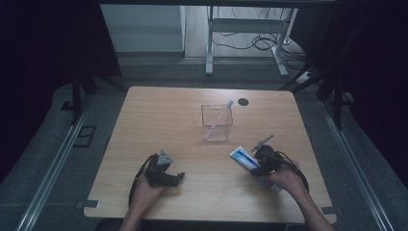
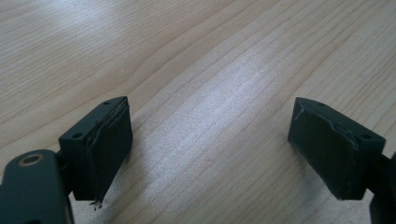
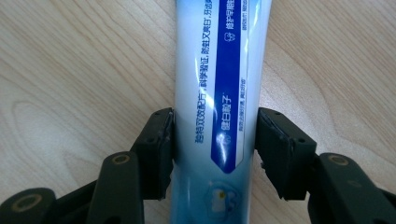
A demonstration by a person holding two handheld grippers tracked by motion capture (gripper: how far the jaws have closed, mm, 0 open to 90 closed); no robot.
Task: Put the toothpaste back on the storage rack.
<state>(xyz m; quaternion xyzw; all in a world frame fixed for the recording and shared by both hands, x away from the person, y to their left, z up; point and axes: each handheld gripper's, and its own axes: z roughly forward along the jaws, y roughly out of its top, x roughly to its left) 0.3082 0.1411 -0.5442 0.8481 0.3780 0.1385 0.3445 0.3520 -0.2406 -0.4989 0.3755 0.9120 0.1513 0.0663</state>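
Note:
A white and blue toothpaste tube lies flat on the wooden table, at the front right in the high view. My right gripper straddles the tube near its lower end, and both pads sit against its sides; in the high view this gripper lies low over the tube, in the person's right hand. At the front left, my left gripper rests in the other hand. Its jaws stand wide apart over bare wood, with nothing between them.
A clear square container stands near the table's middle, with a pink and blue toothbrush leaning in it. A small black disc lies behind it. Dark curtains flank the table, and desk legs and cables lie beyond it.

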